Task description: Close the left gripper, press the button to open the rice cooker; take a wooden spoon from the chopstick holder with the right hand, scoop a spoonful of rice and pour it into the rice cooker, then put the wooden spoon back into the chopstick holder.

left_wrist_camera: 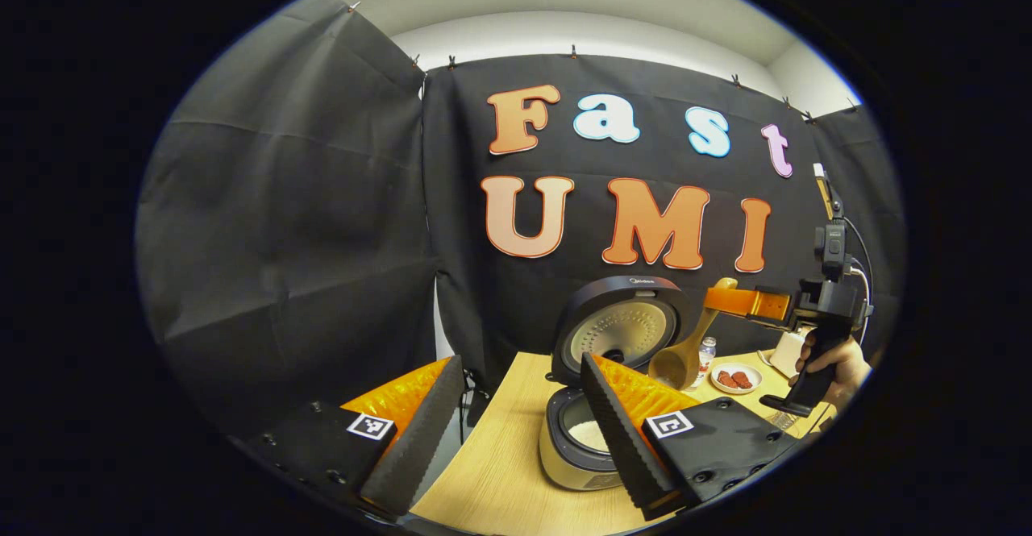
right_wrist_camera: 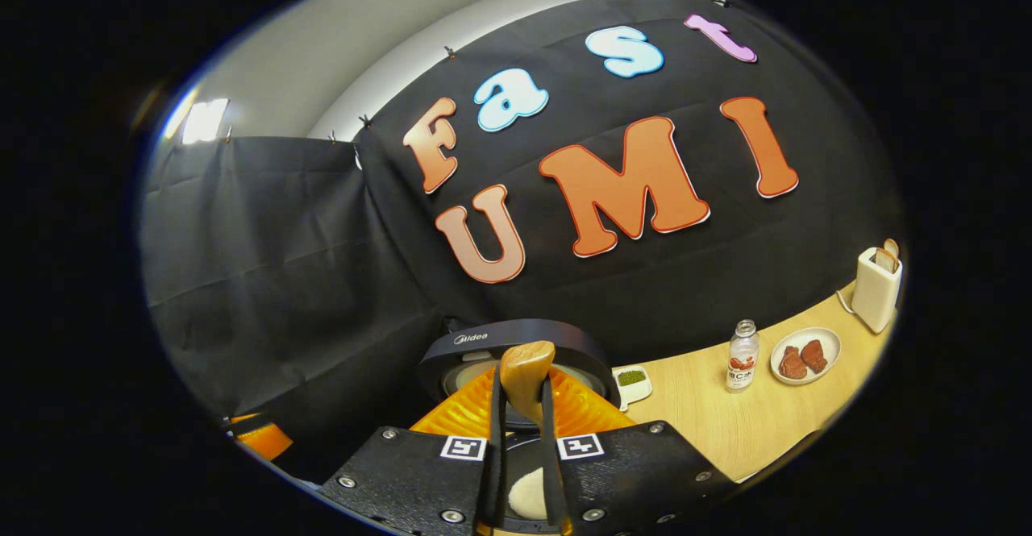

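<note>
The rice cooker stands open on the wooden table, its lid upright and white rice in the pot. In the left gripper view my left gripper is open, its fingers either side of the cooker's near-left edge and holding nothing. Farther right, the right gripper, held by a hand, is shut on the handle of the wooden spoon; the bowl hangs down above the cooker's right rim. In the right gripper view my right gripper clamps the spoon handle in front of the cooker lid.
Behind the cooker sit a small dish of green bits, a bottle, a plate with red pieces and a white toaster. Bare table lies left of the cooker. Black cloth walls close the back and left.
</note>
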A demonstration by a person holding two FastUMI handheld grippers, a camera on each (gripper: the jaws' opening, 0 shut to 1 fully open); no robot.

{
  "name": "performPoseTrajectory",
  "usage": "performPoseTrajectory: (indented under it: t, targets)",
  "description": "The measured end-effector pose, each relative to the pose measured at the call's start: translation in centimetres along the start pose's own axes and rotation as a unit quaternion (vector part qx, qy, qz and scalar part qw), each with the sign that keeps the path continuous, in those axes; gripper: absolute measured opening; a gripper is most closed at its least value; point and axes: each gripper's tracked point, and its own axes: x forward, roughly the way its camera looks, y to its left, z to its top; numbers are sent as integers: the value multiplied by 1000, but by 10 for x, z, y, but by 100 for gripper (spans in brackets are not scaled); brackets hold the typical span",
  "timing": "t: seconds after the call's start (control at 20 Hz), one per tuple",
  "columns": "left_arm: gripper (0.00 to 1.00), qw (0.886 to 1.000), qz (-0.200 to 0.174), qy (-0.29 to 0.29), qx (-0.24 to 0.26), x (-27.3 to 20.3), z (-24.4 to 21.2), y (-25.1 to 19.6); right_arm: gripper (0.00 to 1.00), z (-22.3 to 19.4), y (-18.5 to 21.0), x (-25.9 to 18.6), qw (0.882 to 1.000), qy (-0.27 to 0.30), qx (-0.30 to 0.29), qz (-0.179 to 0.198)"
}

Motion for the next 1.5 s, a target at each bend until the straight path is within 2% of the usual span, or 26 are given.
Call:
performPoseTrajectory:
  t: [0.35, 0.6, 0.75, 0.9, 1.1, 1.5]
  targets:
    - [100, 1000, 2, 4, 7, 2, -4, -2, 18, -13, 12, -1, 998, 9, -56, 13]
    - [96, 1000, 4, 7, 9, -2, -6, -4, 18, -24, 13, -4, 996, 17, -89, 20]
    - [95, 1000, 7, 8, 11, -5, -6, -7, 18, -27, 6, -3, 996, 21, -79, 19]
    - [95, 1000, 9, 4, 12, -6, 0, -12, 18, -22, -2, -5, 999, 21, -21, 19]
    - [95, 1000, 9, 1, 7, -9, 2, -27, 18, 5, -35, -22, 999, 6, 41, 7]
    - [94, 1000, 0, -7, -4, -4, 8, -76, 18, 54, -164, -88, 994, -41, 46, -87]
